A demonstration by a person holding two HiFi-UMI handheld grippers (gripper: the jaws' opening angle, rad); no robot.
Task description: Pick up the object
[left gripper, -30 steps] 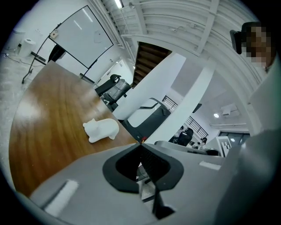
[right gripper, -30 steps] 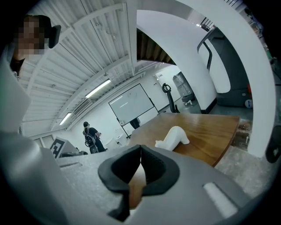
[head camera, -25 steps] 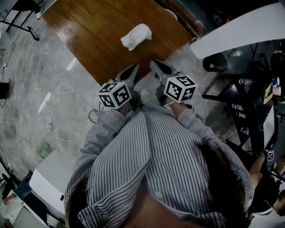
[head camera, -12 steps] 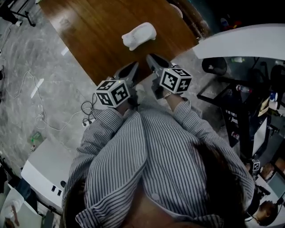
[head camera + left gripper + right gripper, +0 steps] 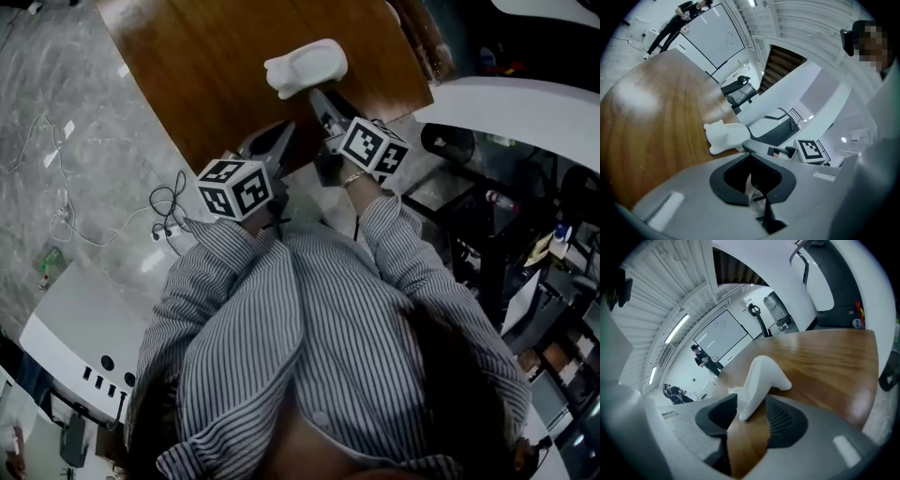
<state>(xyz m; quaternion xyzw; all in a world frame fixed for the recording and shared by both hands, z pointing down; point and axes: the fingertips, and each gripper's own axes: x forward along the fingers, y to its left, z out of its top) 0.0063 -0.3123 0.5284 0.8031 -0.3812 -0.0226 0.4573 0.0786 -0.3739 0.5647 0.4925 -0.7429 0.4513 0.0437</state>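
A white animal-shaped figure (image 5: 307, 67) lies on the brown wooden table (image 5: 206, 66). My right gripper (image 5: 320, 97) reaches over the table's near edge up to it. In the right gripper view the figure's (image 5: 761, 380) near end sits between the two dark pads (image 5: 785, 420), and the jaws of the right gripper (image 5: 750, 416) are opening with bare gaps beside it. My left gripper (image 5: 281, 141) hangs back at the table edge, jaws together and empty. The left gripper view shows its jaws (image 5: 752, 176) closed, with the figure (image 5: 725, 136) lying ahead.
Loose cables (image 5: 169, 211) trail over the marble floor on the left, beside a white cabinet (image 5: 84, 347). A white curved counter (image 5: 525, 98) and dark shelving (image 5: 506, 244) stand to the right. People (image 5: 701, 357) stand far off beyond the table.
My right gripper has moved forward over the table edge up to the white figure. My left gripper has stayed close to the person's body.
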